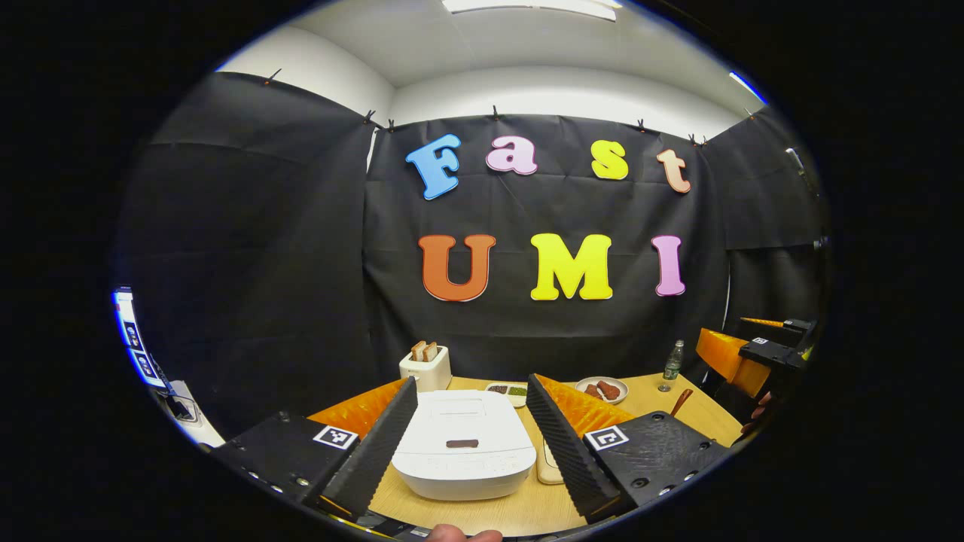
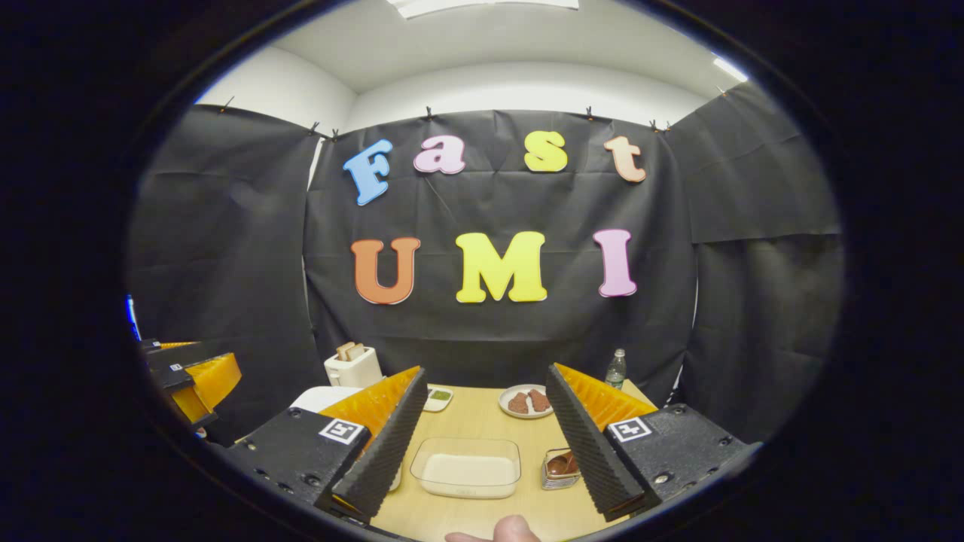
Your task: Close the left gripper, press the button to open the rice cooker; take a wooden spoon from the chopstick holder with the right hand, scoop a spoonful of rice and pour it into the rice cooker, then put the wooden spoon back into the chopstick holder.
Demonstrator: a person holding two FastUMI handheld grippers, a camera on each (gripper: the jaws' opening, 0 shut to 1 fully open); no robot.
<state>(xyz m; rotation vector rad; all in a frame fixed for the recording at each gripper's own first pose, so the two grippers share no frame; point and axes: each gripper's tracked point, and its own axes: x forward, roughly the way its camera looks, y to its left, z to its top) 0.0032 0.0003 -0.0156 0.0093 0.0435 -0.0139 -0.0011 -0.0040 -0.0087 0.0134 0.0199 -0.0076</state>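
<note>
Sitting dead ahead of the wide-open left gripper (image 1: 471,429), rice cooker (image 1: 463,444) with lid down and button (image 1: 462,443) between the fingers, while the right gripper (image 2: 482,433), open too, faces the rice tray (image 2: 467,467).

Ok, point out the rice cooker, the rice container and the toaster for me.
rice cooker (image 1: 463,433), left gripper view, middle of its closed white lid.
rice container (image 2: 467,470), right gripper view, the rice inside the clear tray.
toaster (image 1: 425,370), left gripper view, its white front.
</note>
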